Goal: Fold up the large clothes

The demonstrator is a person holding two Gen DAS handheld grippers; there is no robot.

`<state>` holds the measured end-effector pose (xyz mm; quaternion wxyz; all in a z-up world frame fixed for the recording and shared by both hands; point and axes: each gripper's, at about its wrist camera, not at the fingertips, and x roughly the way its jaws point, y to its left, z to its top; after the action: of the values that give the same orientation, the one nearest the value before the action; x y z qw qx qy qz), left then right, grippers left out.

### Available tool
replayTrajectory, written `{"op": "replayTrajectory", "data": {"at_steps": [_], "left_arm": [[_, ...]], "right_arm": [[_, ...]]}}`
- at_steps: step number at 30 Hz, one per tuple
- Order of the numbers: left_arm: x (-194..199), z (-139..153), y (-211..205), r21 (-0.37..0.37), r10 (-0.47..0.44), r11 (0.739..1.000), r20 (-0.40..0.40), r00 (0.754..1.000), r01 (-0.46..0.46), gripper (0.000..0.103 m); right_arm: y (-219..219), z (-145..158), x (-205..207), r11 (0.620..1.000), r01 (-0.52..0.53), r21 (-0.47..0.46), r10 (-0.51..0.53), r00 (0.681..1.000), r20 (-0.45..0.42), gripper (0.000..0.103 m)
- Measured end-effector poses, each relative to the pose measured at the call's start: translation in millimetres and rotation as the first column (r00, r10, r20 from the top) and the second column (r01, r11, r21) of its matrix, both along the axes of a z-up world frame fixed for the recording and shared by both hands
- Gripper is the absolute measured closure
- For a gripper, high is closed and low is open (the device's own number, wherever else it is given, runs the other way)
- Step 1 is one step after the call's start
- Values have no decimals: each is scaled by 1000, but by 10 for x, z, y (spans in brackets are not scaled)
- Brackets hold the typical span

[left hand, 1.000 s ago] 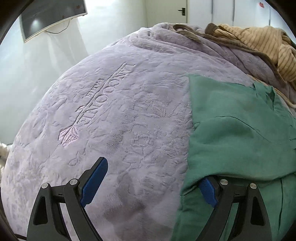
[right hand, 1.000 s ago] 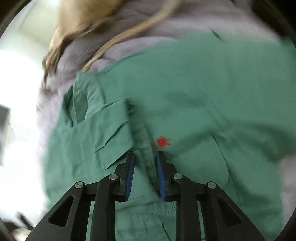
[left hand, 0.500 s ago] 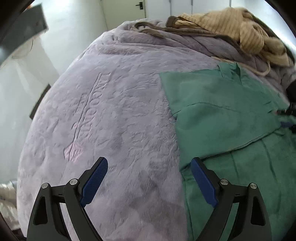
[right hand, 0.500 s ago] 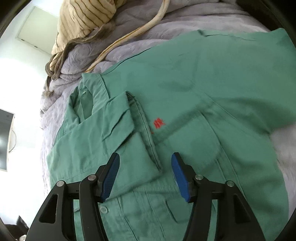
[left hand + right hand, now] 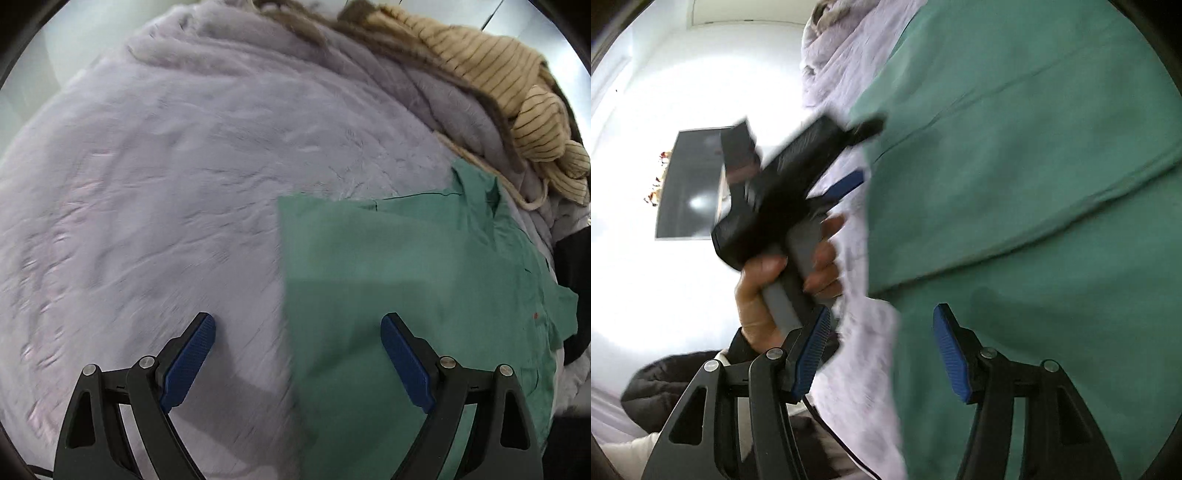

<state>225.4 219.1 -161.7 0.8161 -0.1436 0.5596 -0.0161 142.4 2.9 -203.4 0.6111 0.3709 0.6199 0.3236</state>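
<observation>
- Nearest in the left wrist view, the left gripper [image 5: 297,356] has its jaws spread wide with nothing between the blue pads [image 5: 190,356]. It hangs over the straight left edge of the green shirt [image 5: 388,295], one finger above the blanket and the other above the shirt. The fingertips look clear of the cloth.
- Nearest in the right wrist view, the right gripper [image 5: 881,349] has its jaws partly apart, having just been opening, and holds nothing. Its left finger is above the blanket [image 5: 864,369], its right finger above the shirt [image 5: 1034,184].
- The shirt, the garment to be folded, lies flat on the lilac plush blanket [image 5: 147,184]. One side is folded in over the body: a straight fold edge runs across the cloth in the right wrist view. In the left wrist view its collar [image 5: 476,184] is at the far end, and a small red mark [image 5: 535,314] shows near the right edge.
- Just beyond the right gripper, a person's left hand [image 5: 786,273] grips the grey handle of the left gripper [image 5: 846,184]. That gripper reaches toward the shirt's edge, and it is blurred. A dark sleeve [image 5: 676,384] leads down from the wrist.
- Farther off in the left wrist view, a tan striped garment [image 5: 517,92] is heaped on the bunched far end of the blanket, well apart from both grippers. A pale cord [image 5: 532,201] trails from it just beside the collar.
- Farthest in the right wrist view, a dark screen [image 5: 687,184] hangs on a bright white wall [image 5: 646,92].
</observation>
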Motion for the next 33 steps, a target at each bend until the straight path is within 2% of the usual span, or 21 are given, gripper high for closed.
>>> {"op": "replayTrajectory", "data": {"at_steps": [2,3,4,5,6,7,9,12,15,17,20,22,24,25,26,27,30,33], "left_arm": [[97,-35,-6,-23,10,1000,-15,1000,-10,12],[116,-33,0,-30,12,999,-16,1000,-13,21],[130,-30,13,-32,14,999,-16,1000,-14,49],[157,-32,29,-33,11,999,-24,1000,-11,62],[180,-29,62,-45,11,999,-34,999,-12,84],[197,-7,101,-63,16,998,-32,999,-18,92],[229,48,166,-72,24,997,-20,1000,-26,92],[291,71,171,-22,-2,1000,-21,1000,1,92],[349,-27,132,34,-20,999,-37,999,21,92],[353,-60,101,63,-20,998,-34,999,22,92],[338,-17,15,108,-25,994,-18,1000,27,92],[318,51,-20,147,-30,989,-11,999,31,92],[237,161,36,168,-29,985,7,1000,28,92],[187,217,34,167,-26,986,18,1000,23,92],[118,298,100,161,-25,987,32,999,20,92],[70,360,88,160,-25,987,42,999,18,92],[-143,508,84,147,-21,989,64,998,12,92],[-339,563,-49,131,-33,991,76,997,22,92]], "right_arm": [[165,-133,-2,1000,30,7,-30,999,-30,41],[183,-170,-4,999,46,9,-46,998,-40,41],[202,-208,13,997,71,12,-70,996,-53,41],[212,-227,36,996,91,22,-89,994,-63,55],[221,-240,61,994,106,27,-103,992,-77,75],[255,-256,110,994,106,21,-103,990,-91,100],[313,-239,174,993,107,54,-101,990,-94,100],[449,-244,179,996,76,47,-73,995,-69,100],[554,-531,127,999,40,-17,-42,991,-127,101],[539,-599,67,999,38,-30,-42,991,-131,101],[490,-461,28,999,-23,-36,19,994,-108,97],[353,-273,2,995,-87,-58,84,995,-52,97],[34,-79,-17,990,-88,-110,90,996,18,94],[-124,-8,-13,989,-64,-135,69,997,34,82],[-322,27,29,986,-27,-162,34,998,44,64],[-583,64,79,980,30,-198,-20,998,55,56],[-1377,122,212,931,210,-298,-191,977,91,55],[-2026,85,314,860,358,-364,-354,932,80,55]]}}
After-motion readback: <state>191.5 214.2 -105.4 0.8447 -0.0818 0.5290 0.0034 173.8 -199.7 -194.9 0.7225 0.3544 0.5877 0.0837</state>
